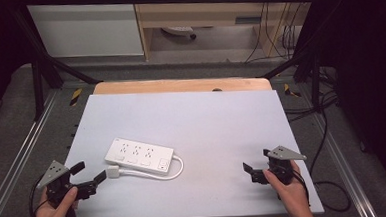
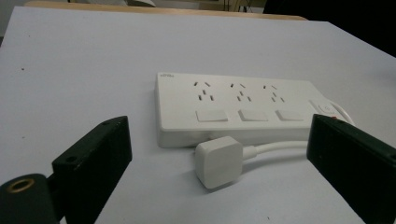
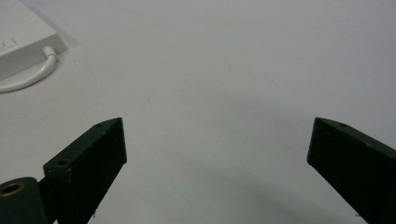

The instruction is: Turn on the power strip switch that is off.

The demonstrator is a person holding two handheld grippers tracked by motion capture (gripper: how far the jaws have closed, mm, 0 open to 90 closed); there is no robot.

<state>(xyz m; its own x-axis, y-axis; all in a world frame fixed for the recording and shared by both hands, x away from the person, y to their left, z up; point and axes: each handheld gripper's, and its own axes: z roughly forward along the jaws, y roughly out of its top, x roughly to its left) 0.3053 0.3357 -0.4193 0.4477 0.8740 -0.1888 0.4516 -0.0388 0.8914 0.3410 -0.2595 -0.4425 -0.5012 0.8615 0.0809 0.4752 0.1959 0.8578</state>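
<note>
A pale grey table (image 1: pixel 206 118) filled most of the high view, with a wooden edge (image 1: pixel 180 85) along its far side and a dark metal frame (image 1: pixel 44 71) around it. Beyond the table stood a wooden shelf (image 1: pixel 201 18) with cables (image 1: pixel 277 34) hanging near it.

On the table, a white power strip (image 1: pixel 139 155) lay ahead and to the right of the left gripper (image 1: pixel 90 175). In the left gripper view, the strip (image 2: pixel 243 107) showed three socket groups, each with a white switch below. Its white cord (image 1: pixel 176 168) looped from the strip's right end back along the near side, ending in a white plug (image 1: pixel 112 171). That plug (image 2: pixel 218 161) lay flat just in front of the strip, straight ahead of the left gripper's jaws and apart from them. Nothing stood between the jaws and the plug.

The left gripper (image 2: pixel 219 175) was held by a hand (image 1: pixel 53 211) low over the table's near left corner, jaws spread wide and holding nothing.

The right gripper (image 1: pixel 254 171), held by the other hand (image 1: pixel 290 191), hovered near the table's right edge, also spread wide and empty. In the right gripper view (image 3: pixel 217 168), bare table lay ahead, with the strip's corner (image 3: pixel 23 46) and cord (image 3: pixel 32 77) far off to its upper left.
</note>
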